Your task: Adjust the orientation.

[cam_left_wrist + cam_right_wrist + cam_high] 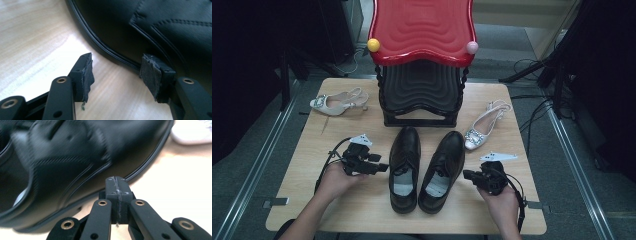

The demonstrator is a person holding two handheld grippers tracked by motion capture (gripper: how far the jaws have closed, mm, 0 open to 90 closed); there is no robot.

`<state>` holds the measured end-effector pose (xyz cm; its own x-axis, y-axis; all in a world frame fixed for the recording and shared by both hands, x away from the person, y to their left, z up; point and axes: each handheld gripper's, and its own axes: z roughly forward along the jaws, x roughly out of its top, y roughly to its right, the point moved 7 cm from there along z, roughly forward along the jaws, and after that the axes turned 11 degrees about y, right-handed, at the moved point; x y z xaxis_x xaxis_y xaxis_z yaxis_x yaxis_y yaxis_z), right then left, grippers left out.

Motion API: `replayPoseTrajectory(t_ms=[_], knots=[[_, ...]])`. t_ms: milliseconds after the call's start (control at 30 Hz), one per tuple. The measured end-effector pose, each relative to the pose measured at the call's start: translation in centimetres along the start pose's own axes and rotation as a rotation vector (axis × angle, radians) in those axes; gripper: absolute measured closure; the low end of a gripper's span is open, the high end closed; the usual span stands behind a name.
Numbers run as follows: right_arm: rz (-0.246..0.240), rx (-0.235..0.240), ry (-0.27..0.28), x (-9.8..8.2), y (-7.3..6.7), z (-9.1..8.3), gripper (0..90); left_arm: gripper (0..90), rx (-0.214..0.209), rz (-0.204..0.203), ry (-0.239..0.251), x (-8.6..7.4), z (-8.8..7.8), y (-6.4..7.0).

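Observation:
Two black leather shoes stand side by side at the middle of the wooden table (pixel 302 200), toes pointing away from me. My left gripper (pixel 382 167) lies level just left of the left black shoe (pixel 405 167), jaws aimed at its side. In the left gripper view the left gripper (pixel 117 65) is open, with bare table between the pads and the shoe's welt (pixel 150 22) just beyond them. My right gripper (pixel 466 175) sits right of the right black shoe (pixel 443 170). Its own view has the right gripper (pixel 116 182) shut on nothing, close to that shoe's sole edge (pixel 70 157).
A red wavy shelf (pixel 422 30) stands over a black one (pixel 421 95) at the table's far middle. A pale heeled sandal (pixel 339 102) lies at the far left, and its mate (pixel 484 127) lies at the right, just beyond my right gripper.

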<state>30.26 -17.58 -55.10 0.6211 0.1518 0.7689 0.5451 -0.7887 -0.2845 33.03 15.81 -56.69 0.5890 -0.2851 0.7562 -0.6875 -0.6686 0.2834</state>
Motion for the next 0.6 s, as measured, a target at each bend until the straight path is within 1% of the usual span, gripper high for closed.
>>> replayPoseTrajectory(t_ms=[67, 133, 167, 200, 233, 267, 300, 333, 433, 600], knots=[[-0.004, -0.013, 0.005, 0.5, 0.5, 0.5, 90.0, 48.5, 0.008, -0.002, 0.01, 0.1, 0.2, -0.4], [0.003, -0.018, -0.001, 0.8, 0.9, 1.3, 90.0, 53.6, 0.012, -0.004, 0.019, 0.1, 0.4, -0.6], [0.001, -0.021, -0.01, 0.8, 1.0, 1.6, 90.0, 56.9, 0.016, -0.002, 0.016, 0.2, 0.4, -0.7], [0.0, -0.023, -0.023, 0.7, 1.1, 2.0, 90.0, 60.9, 0.023, 0.003, -0.002, 0.2, 0.5, -0.7], [-0.008, -0.028, -0.032, 0.7, 1.2, 2.3, 90.0, 65.7, 0.026, 0.011, -0.007, 0.3, 0.6, -0.7], [-0.016, -0.032, -0.046, 0.7, 1.2, 2.6, 90.0, 69.2, 0.022, 0.015, 0.005, 0.5, 0.6, -0.6], [-0.021, -0.034, -0.047, 0.7, 1.2, 2.8, 90.0, 72.6, 0.016, 0.018, 0.01, 0.6, 0.7, -0.5], [-0.025, -0.033, -0.05, 0.7, 1.2, 2.9, 90.0, 74.5, 0.013, 0.011, 0.013, 0.6, 0.7, -0.4], [-0.018, -0.023, -0.049, 0.7, 1.2, 3.0, 90.0, 76.3, 0.013, 0.011, 0.01, 0.6, 0.8, -0.1], [-0.026, -0.011, -0.049, 1.1, 1.1, 3.6, 90.0, 75.3, 0.027, 0.009, 0.012, 0.1, 0.4, 0.0]])
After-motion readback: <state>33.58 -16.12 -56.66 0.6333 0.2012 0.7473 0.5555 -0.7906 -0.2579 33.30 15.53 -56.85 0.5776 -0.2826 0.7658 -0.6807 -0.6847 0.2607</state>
